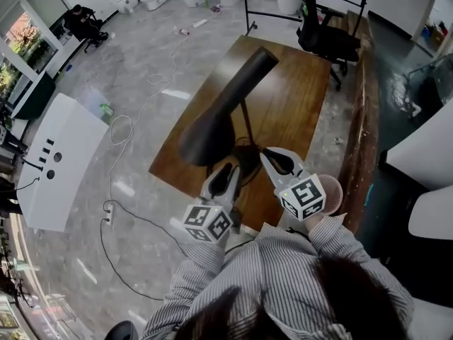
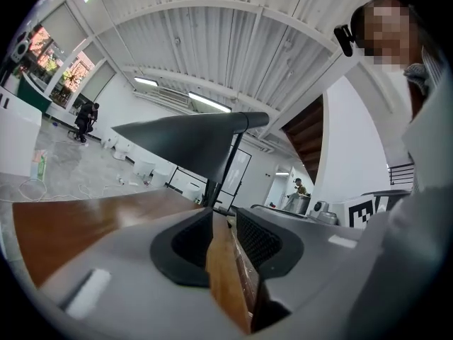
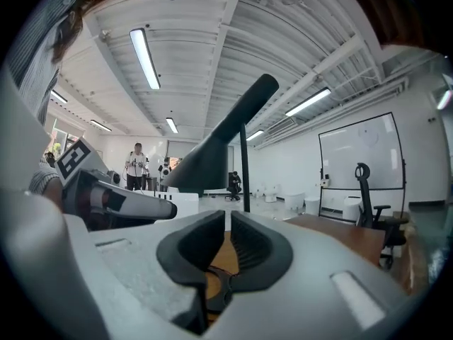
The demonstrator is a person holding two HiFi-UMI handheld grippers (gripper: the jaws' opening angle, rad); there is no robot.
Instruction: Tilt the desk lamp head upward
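Brown wooden desk [image 1: 283, 83] standing on a glossy grey floor, cables [image 1: 127, 129] trailing off to the left.

- Both claws hovering low at the near edge, pointing roughly level across the top.
- Left claw [image 1: 228, 170] standing spread, bare desk wood showing through the gap, gripping nothing.
- Right claw [image 1: 272, 158] sitting just beside it, barely parted, only a thin slit showing, likewise gripping nothing.
- Lamp stem [image 1: 247, 122] rising just ahead, between the lines of the two claws.
- Lamp head [image 1: 226, 105] hanging above and ahead of both claws, touching neither.
- Long axis running from the wide mouth, low and just beyond the left claw, away and upward to the narrow tail on the far right.
- Mouth end lying nearer the left claw, so probably calling for that claw to reach up and lift the mouth rim.
- Office chair [image 1: 325, 37] waiting beyond the desk's far end.
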